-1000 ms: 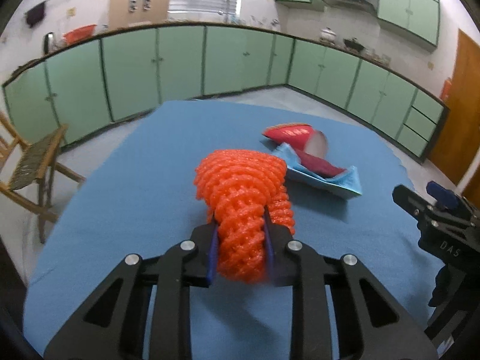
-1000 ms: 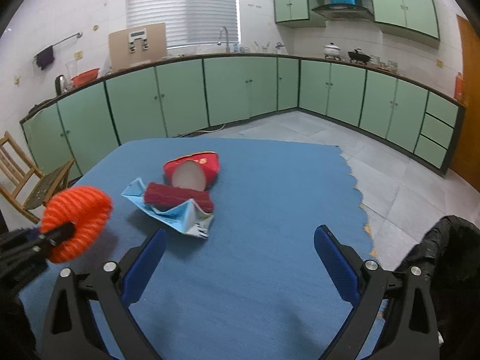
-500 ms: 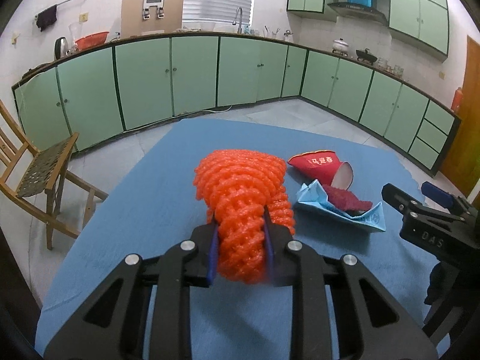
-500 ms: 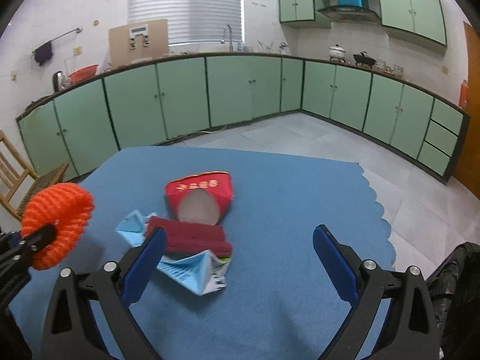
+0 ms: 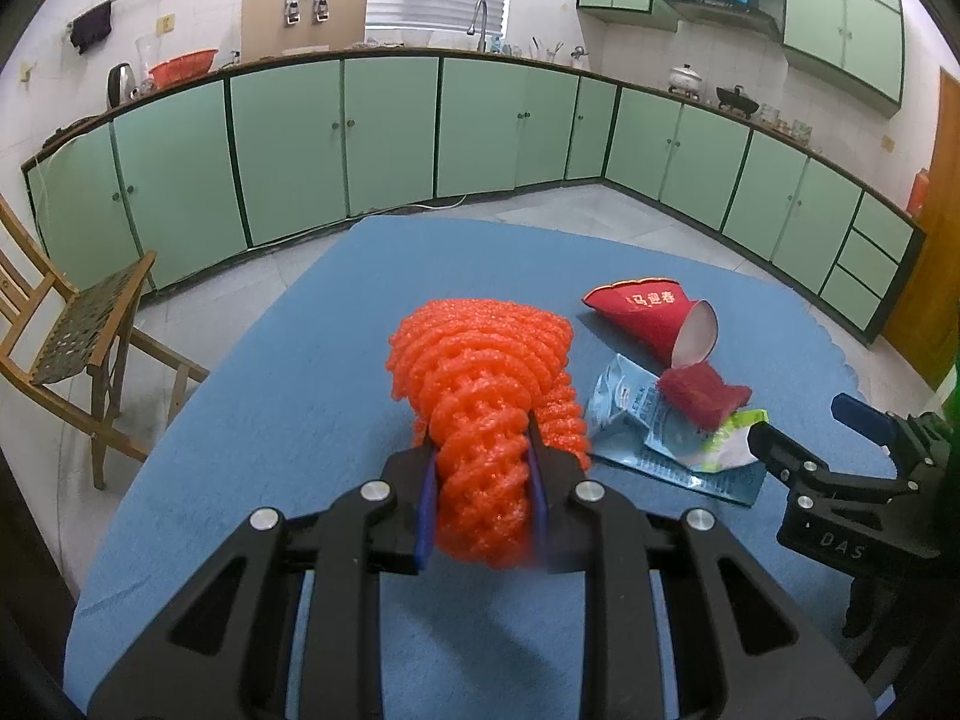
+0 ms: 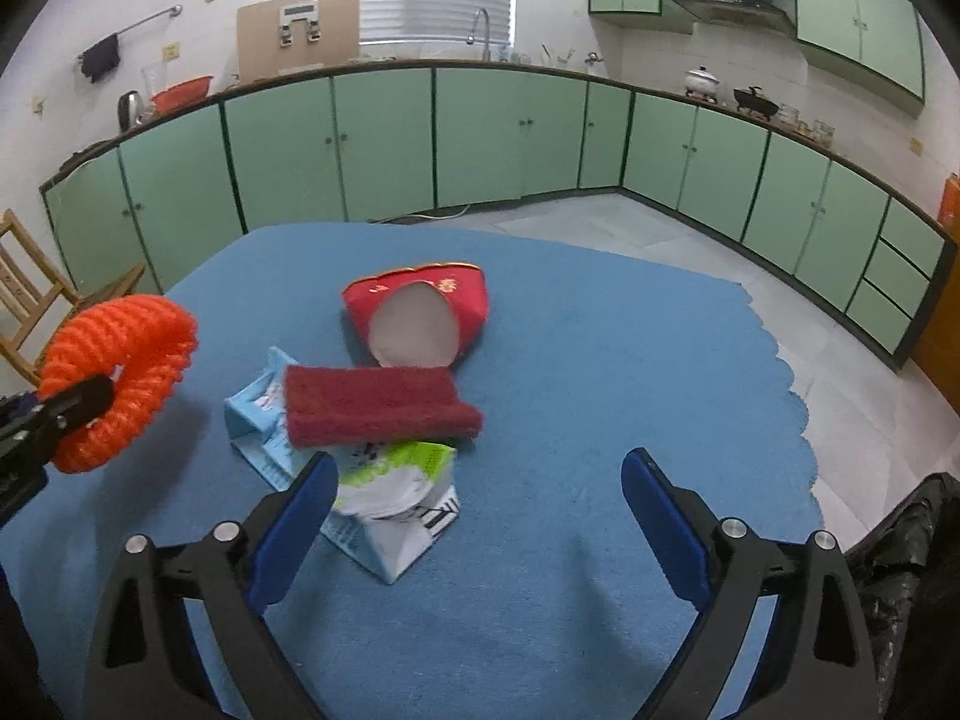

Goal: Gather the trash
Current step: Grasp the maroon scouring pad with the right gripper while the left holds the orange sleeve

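My left gripper (image 5: 480, 474) is shut on an orange foam net sleeve (image 5: 480, 384) and holds it above the blue table (image 5: 270, 396); the sleeve also shows at the left of the right wrist view (image 6: 120, 372). My right gripper (image 6: 474, 510) is open and empty, low over the trash pile. The pile holds a crushed red paper cup (image 6: 420, 312), a dark red scouring pad (image 6: 378, 405) and a flattened blue-and-white carton (image 6: 390, 504). The left fingertip (image 6: 300, 504) overlaps the carton's edge. The pile also shows in the left wrist view, right of the sleeve, with the cup (image 5: 654, 315).
A black trash bag (image 6: 912, 540) is at the table's right edge. A wooden chair (image 5: 78, 324) stands on the floor to the left. Green cabinets (image 6: 480, 138) line the far walls. The table's scalloped right edge (image 6: 780, 360) is close to the pile.
My right gripper has moved forward and down toward the trash pile, which now looks larger and nearer. My left gripper still holds the orange sleeve, turned slightly left.
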Tool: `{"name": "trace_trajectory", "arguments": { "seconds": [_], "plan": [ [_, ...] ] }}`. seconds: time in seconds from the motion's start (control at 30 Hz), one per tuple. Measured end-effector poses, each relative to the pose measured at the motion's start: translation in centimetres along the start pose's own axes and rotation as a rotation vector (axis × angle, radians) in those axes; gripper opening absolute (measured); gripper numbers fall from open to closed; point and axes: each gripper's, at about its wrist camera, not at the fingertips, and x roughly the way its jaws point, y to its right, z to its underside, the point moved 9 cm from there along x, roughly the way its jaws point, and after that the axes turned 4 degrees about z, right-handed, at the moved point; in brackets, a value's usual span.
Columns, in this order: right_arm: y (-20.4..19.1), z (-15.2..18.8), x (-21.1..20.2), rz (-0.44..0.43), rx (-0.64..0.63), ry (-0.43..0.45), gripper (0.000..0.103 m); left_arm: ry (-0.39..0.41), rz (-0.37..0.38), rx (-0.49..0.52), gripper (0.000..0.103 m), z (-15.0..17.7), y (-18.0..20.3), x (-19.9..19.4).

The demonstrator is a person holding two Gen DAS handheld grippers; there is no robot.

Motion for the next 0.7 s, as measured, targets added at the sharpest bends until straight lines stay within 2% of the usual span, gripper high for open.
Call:
{"name": "trace_trajectory", "arguments": {
  "seconds": [0.1, 0.4, 0.7],
  "plan": [
    [-0.5, 0.4, 0.0, -0.035, -0.001, -0.016, 0.089, -0.003, -0.001, -0.006, 0.023, 0.2, -0.1, 0.0],
    [-1.0, -1.3, 0.3, -0.072, 0.025, 0.006, 0.09, -0.002, -0.016, -0.016, 0.023, 0.3, -0.3, 0.0],
    [-2.7, -1.5, 3.1, -0.123, -0.017, -0.074, 0.094, 0.001, -0.021, -0.017, 0.023, 0.2, 0.1, 0.6]
  ]
}}
